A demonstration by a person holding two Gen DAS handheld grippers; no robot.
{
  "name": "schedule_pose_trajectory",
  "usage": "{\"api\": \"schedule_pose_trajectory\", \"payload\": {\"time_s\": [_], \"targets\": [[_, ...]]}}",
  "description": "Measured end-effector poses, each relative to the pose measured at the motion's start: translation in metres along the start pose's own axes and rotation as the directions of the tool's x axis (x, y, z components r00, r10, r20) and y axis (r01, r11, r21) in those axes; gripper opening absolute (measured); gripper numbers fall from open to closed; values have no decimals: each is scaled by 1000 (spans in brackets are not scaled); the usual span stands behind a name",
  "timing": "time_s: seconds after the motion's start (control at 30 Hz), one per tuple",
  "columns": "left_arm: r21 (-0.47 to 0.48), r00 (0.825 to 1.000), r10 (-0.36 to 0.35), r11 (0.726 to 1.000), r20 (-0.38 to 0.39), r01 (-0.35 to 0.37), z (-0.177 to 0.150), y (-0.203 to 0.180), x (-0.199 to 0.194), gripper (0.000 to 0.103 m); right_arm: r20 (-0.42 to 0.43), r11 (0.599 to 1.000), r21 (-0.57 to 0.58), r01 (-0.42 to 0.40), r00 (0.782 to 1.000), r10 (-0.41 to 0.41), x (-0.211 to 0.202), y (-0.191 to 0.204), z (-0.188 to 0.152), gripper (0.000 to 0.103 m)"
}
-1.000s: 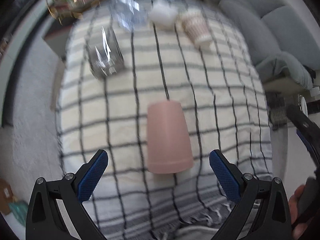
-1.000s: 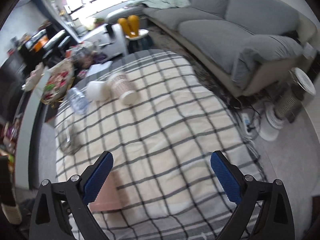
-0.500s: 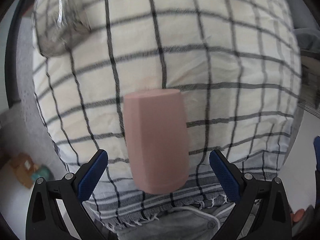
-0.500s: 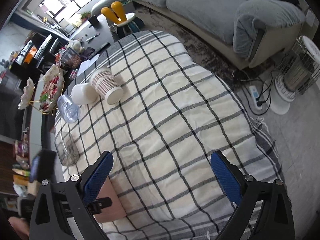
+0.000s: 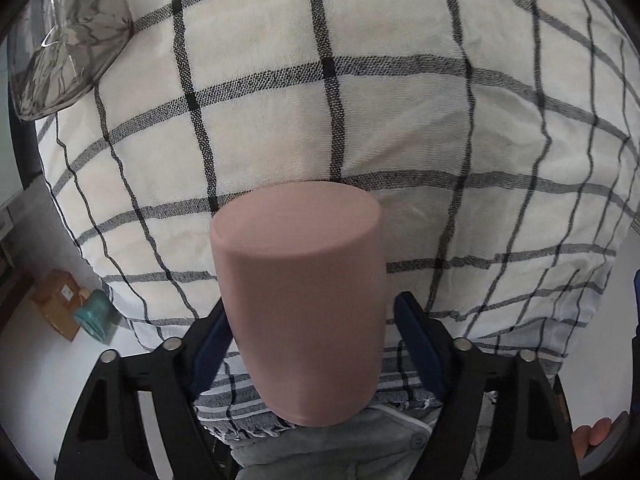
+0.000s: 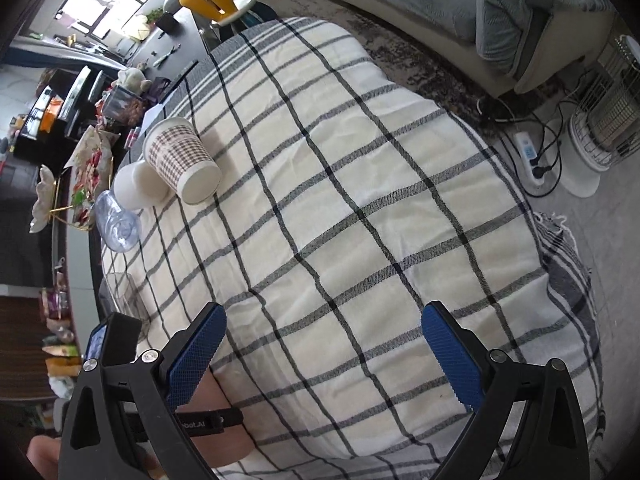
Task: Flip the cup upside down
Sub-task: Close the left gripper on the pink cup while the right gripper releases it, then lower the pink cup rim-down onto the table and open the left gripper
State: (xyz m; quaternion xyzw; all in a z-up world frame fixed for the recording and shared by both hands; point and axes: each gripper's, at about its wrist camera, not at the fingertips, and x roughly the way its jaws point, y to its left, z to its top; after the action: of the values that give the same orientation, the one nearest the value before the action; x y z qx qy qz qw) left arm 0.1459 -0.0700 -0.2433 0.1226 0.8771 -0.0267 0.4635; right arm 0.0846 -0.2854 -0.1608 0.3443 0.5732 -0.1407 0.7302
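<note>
A pink cup [image 5: 304, 304] fills the middle of the left wrist view, its flat closed base facing away from the camera, over the checked tablecloth [image 5: 360, 92]. My left gripper [image 5: 310, 344] is shut on the cup's sides near its wide end, the blue pads pressed against it. In the right wrist view a little of the pink cup [image 6: 218, 420] shows at bottom left behind the left gripper's body. My right gripper [image 6: 324, 356] is open and empty above the near part of the cloth.
A clear glass [image 5: 60, 48] lies at the far left of the table. A checked paper cup [image 6: 184, 160], a white cup [image 6: 136, 184] and a clear plastic cup [image 6: 116, 224] lie at the table's far left side. A grey sofa [image 6: 480, 4] and a heater [image 6: 604, 116] stand beyond.
My left gripper has moved in around the pink cup and closed on it; the cup now looms much larger. My right gripper has stayed open, shifting slightly over the cloth.
</note>
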Motion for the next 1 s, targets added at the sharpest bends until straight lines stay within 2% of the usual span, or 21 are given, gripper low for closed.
{"api": "schedule_pose_trajectory", "payload": {"time_s": [0.23,0.43,0.53,0.6,0.63,0.7,0.8,0.83,0.87,0.93,0.97,1.0], "targets": [[8,999,23,1000,24,-23,-4,6,3,70,-21,1000,3,7,1000,-7,8,-2,1,98],[-1,995,25,1000,99,-25,-18,10,-24,70,-1,1000,-19,8,1000,-8,-1,2,-3,98],[5,982,20,1000,188,-21,-31,14,-42,70,11,1000,-24,3,1000,-3,-6,4,-6,98],[21,951,20,999,309,-28,-44,16,-63,70,24,999,-35,-3,1000,4,-11,6,-9,98],[21,928,18,999,372,-28,-51,18,-72,70,24,999,-35,-3,1000,4,-11,6,-9,98],[15,871,2,1000,492,-10,-63,23,-86,70,58,999,-50,-6,998,9,-19,8,-13,98],[0,772,-64,997,632,82,-78,37,-99,70,93,998,-66,-3,996,9,-25,9,-18,98],[9,728,-92,993,679,117,-83,43,-102,70,108,997,-74,5,994,3,-26,9,-20,98],[9,665,-95,991,741,132,-91,48,-103,70,120,996,-86,14,993,-4,-26,10,-22,98],[19,555,-79,993,828,114,-102,51,-105,70,134,994,-105,27,991,-13,-26,11,-26,98],[20,511,-67,995,857,97,-101,45,-107,70,152,992,-120,39,988,-20,-25,11,-29,98],[24,459,-61,996,886,87,-104,45,-104,70,163,990,-130,47,986,-25,-25,11,-31,98]]}}
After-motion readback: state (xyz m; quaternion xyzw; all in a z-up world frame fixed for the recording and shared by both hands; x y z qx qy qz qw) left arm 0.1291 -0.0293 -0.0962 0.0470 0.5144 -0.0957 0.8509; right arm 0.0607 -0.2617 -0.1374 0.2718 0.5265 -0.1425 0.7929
